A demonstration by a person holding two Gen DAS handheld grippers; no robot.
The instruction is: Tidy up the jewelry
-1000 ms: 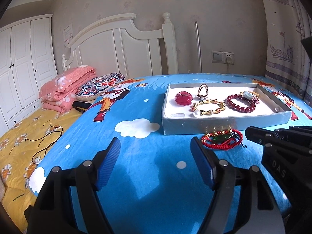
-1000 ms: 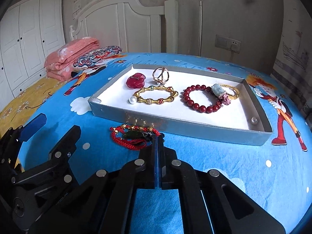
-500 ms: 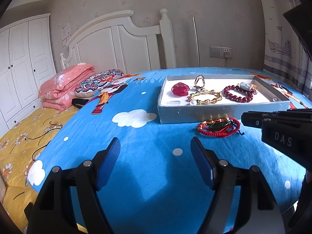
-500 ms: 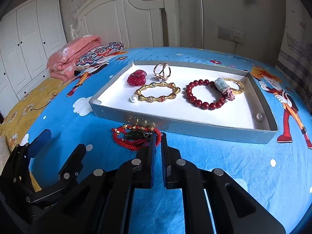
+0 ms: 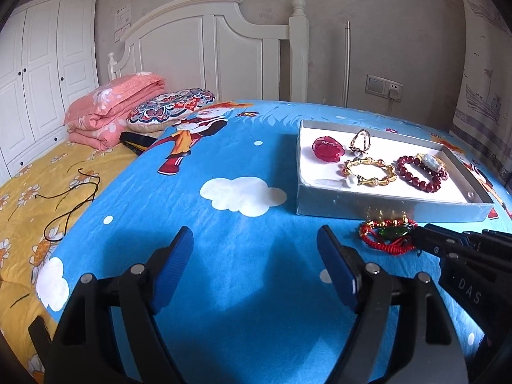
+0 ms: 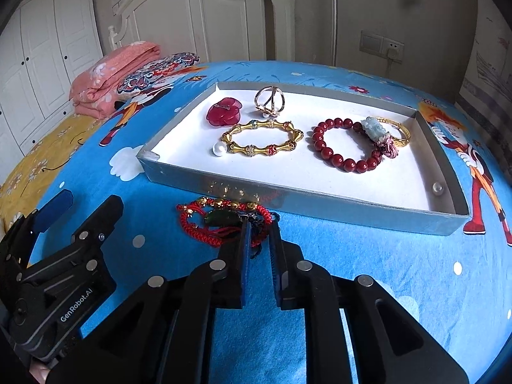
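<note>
The red cord bracelet with gold beads and a green stone lies on the blue cartoon bedsheet, just outside the near wall of the grey tray, towards its left end. The right tool sits at the bracelet's 5 o'clock edge; its jaws have just been opening and stand narrowly parted, with dark strands of the bracelet's tassel showing in the gap, the pads not visibly pressing on them. In the left wrist view the same tool comes in from 3 o'clock, its tip at the bracelet's right edge.

Inside the tray, a gold bamboo-link bangle lies near the middle, a white pearl touching it at 8 o'clock. At the bangle's 11 o'clock is a red flower piece, at 12 o'clock a gold crossed-ring ornament. At 3 o'clock lies a dark red bead bracelet, overlapped by a gold bangle with a pale green stone.

The left tool hovers over bare sheet at the bracelet's 9 o'clock, jaws spread wide and just opened further, nothing between them.
</note>
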